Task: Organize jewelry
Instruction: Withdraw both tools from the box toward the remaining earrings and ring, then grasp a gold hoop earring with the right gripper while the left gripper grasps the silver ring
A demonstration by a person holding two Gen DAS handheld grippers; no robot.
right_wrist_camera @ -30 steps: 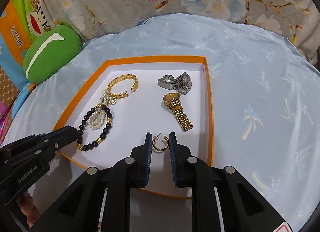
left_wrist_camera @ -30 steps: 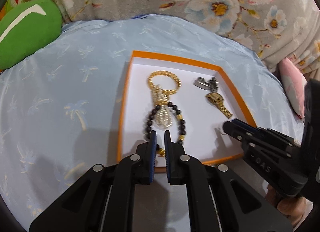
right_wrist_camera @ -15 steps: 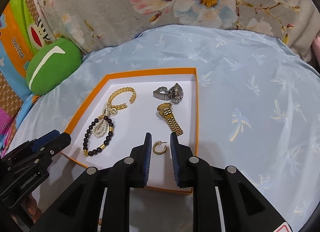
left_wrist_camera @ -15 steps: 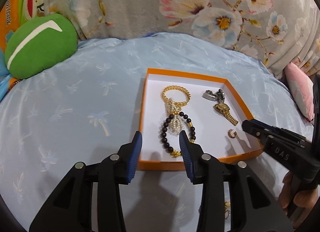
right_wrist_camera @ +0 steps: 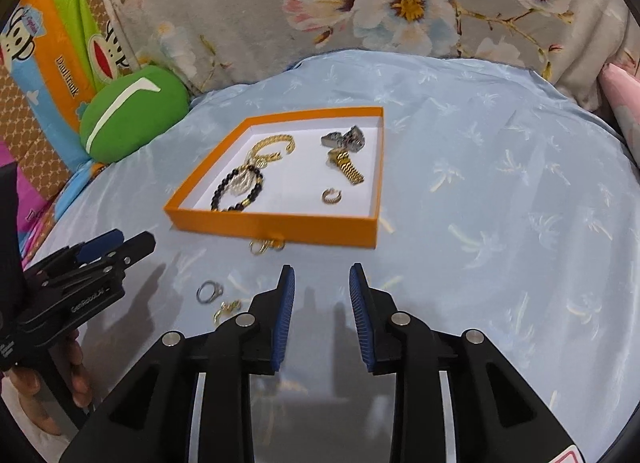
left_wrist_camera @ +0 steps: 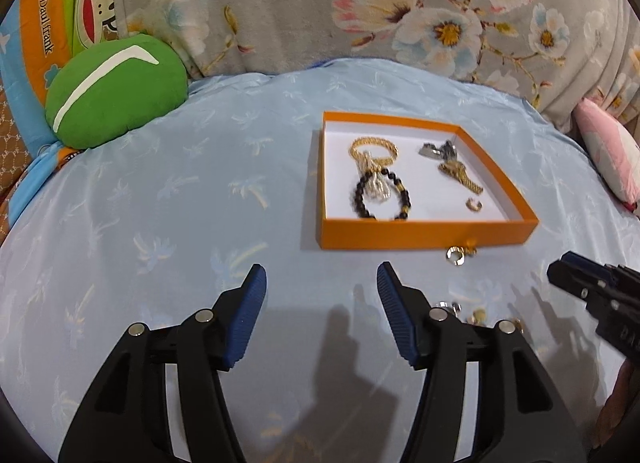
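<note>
An orange tray [left_wrist_camera: 424, 232] [right_wrist_camera: 272, 225] lies on the blue cloth. It holds a gold bangle [left_wrist_camera: 374, 149], a black bead bracelet [left_wrist_camera: 382, 193] with a pearl piece, a silver watch [right_wrist_camera: 346, 138], a gold watch [right_wrist_camera: 346, 167] and a gold hoop earring [right_wrist_camera: 332, 196]. Loose rings lie on the cloth in front of the tray: a gold pair [right_wrist_camera: 266, 246], a silver ring [right_wrist_camera: 209, 292] and a small gold piece [right_wrist_camera: 228, 308]. My left gripper [left_wrist_camera: 320, 275] is open and empty, well short of the tray. My right gripper [right_wrist_camera: 322, 275] is open and empty, also short of it.
A green cushion [left_wrist_camera: 116, 91] sits at the back left by a cartoon-print pillow [left_wrist_camera: 48, 35]. A floral fabric [left_wrist_camera: 360, 3] backs the cloth. A pink pillow [left_wrist_camera: 608, 155] is at the right edge.
Both grippers pulled back from the tray and opened wider. The gold hoop earring stays in the tray where the right gripper left it. Loose rings in front of the tray came into view.
</note>
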